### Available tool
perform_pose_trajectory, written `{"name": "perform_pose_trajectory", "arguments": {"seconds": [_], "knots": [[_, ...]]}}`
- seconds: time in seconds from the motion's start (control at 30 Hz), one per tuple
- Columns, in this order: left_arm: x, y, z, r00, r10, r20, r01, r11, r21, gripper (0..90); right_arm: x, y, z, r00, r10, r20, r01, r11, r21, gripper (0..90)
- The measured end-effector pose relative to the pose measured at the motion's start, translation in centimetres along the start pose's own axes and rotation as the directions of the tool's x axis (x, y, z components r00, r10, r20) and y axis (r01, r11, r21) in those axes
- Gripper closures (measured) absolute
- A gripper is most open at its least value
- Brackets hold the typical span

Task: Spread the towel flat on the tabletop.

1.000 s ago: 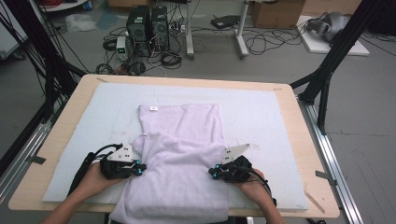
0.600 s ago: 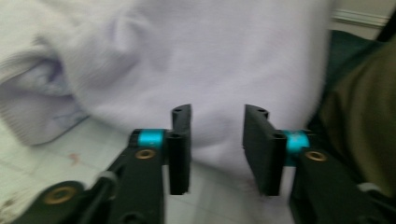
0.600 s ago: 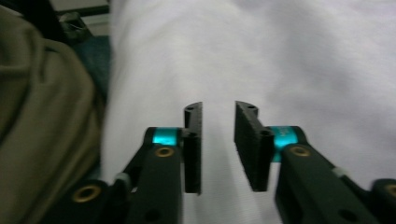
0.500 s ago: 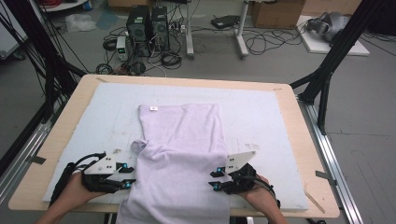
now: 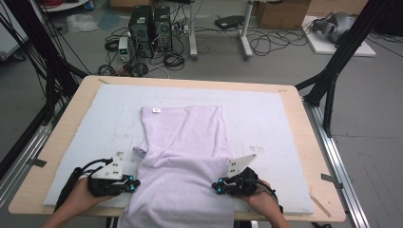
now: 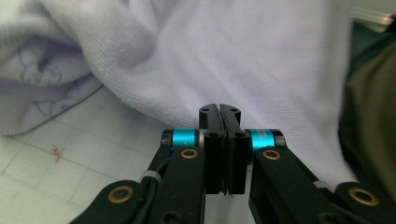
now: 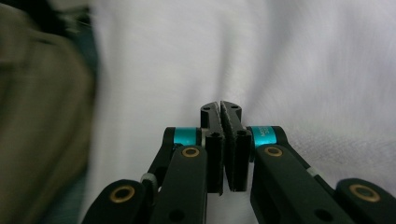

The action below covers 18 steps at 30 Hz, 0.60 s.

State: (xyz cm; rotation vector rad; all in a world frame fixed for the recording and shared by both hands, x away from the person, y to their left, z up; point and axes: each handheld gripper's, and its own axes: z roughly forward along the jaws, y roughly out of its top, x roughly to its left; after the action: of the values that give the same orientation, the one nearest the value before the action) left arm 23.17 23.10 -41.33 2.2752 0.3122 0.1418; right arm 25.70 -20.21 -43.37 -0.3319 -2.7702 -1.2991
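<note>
The counter (image 5: 57, 142) spans the middle of the high view. A pale lilac shirt (image 5: 183, 156) lies at its centre, its lower part draped over the near edge. Left tool (image 5: 134, 183) and right tool (image 5: 216, 185), both pressed together with nothing between them, flank the shirt at lower centre.

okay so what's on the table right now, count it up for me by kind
Pale lilac garment: 1
Handheld claws: 2, the left claw and the right claw, one at each side of the garment
White mat covering the tabletop: 1
Total: 4
</note>
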Motion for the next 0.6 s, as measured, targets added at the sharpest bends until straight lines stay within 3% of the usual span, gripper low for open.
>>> {"name": "perform_pose_trajectory", "arguments": {"seconds": [0.07,0.13,0.27,0.3,0.4,0.5,0.53,0.6], "knots": [[-0.8,0.0,-1.2,1.0000,0.007,0.002,-0.007,0.9994,-0.033,84.4,1.3,0.4,-1.0,0.9993,-0.034,-0.014,0.033,0.998,-0.046,87.5],[-0.6,0.0,-1.6,0.9996,0.001,-0.030,-0.002,0.9994,-0.034,72.7,1.5,0.8,-1.8,0.9986,-0.047,0.023,0.048,0.997,-0.057,83.0],[1.4,-0.1,-1.0,0.9948,-0.024,-0.099,0.021,0.9992,-0.034,68.4,-0.2,1.2,-1.8,0.9935,-0.024,0.111,0.030,0.999,-0.046,71.8],[2.0,-0.1,-0.5,0.9935,-0.046,-0.104,0.043,0.9986,-0.031,68.4,-0.7,1.1,-1.5,0.9916,-0.012,0.129,0.017,0.999,-0.041,68.0],[3.2,-0.1,1.4,0.9930,-0.096,-0.069,0.095,0.9953,-0.018,63.8,-1.9,0.6,-0.6,0.9885,0.021,0.150,-0.022,1.000,-0.001,62.0],[3.2,0.2,3.5,0.9956,-0.087,-0.034,0.088,0.9957,0.028,64.8,-2.3,0.1,0.7,0.9882,0.013,0.153,-0.026,0.996,0.087,64.2],[3.0,0.3,3.9,0.9976,-0.065,-0.025,0.066,0.9969,0.043,71.7,-2.1,0.0,0.7,0.9870,0.012,0.160,-0.023,0.998,0.066,70.1],[2.6,0.4,4.3,0.9977,-0.052,-0.044,0.054,0.9978,0.038,82.8,-2.0,-0.1,0.7,0.9883,0.021,0.151,-0.030,0.998,0.057,82.1]]}}
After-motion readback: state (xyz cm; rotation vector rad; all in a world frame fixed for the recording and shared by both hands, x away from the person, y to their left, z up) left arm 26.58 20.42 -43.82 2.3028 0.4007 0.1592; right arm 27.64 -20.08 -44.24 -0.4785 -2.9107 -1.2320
